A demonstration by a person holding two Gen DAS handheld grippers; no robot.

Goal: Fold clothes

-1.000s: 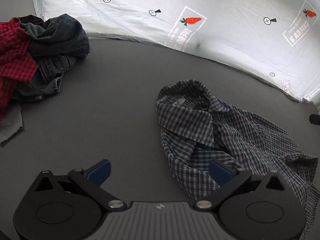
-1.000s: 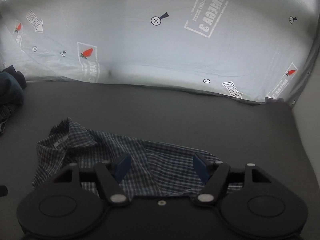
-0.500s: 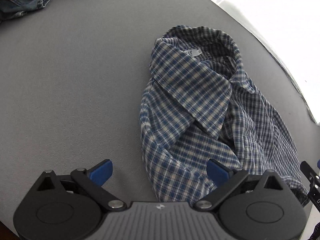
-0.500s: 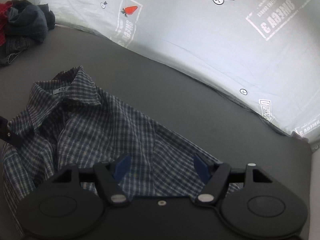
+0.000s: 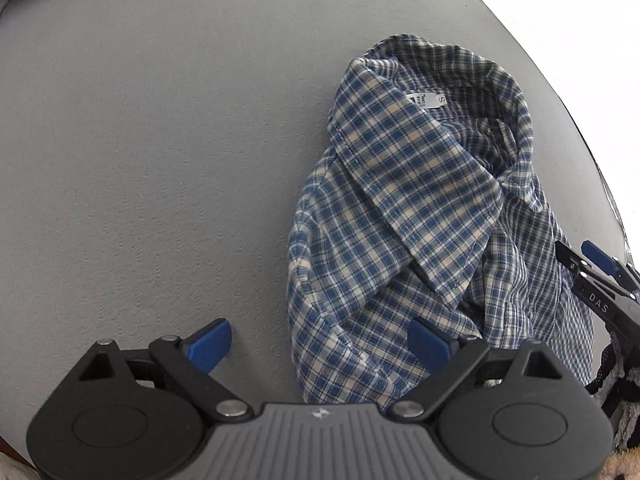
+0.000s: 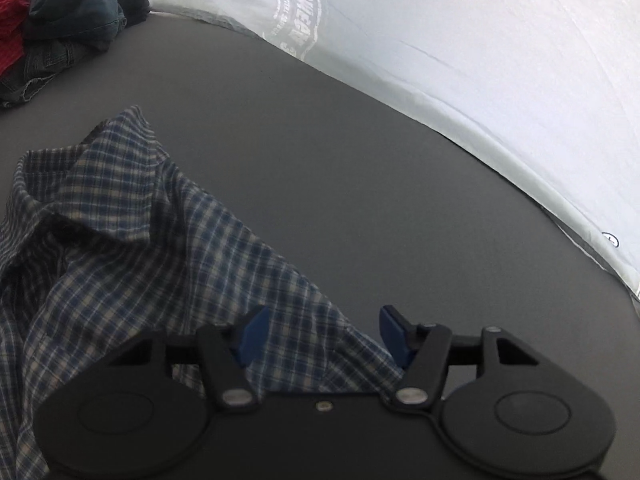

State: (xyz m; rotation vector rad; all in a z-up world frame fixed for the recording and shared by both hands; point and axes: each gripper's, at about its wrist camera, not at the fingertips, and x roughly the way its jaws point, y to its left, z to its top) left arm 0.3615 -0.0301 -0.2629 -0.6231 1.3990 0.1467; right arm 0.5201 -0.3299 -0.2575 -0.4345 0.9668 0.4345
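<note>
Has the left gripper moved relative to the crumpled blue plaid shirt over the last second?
Yes. The left gripper has closed in on the crumpled blue plaid shirt, which now fills more of its view on the grey table; its jaws straddle the shirt's near edge.

Blue plaid shirt [image 5: 404, 216] lies crumpled on grey worktop [image 5: 160, 140], collar at far end with size label showing. Left gripper [image 5: 320, 344] near, jaws wide apart, left pad over bare worktop, right pad over shirt's near edge. Right gripper [image 5: 600, 280] at shirt's right edge.
</note>
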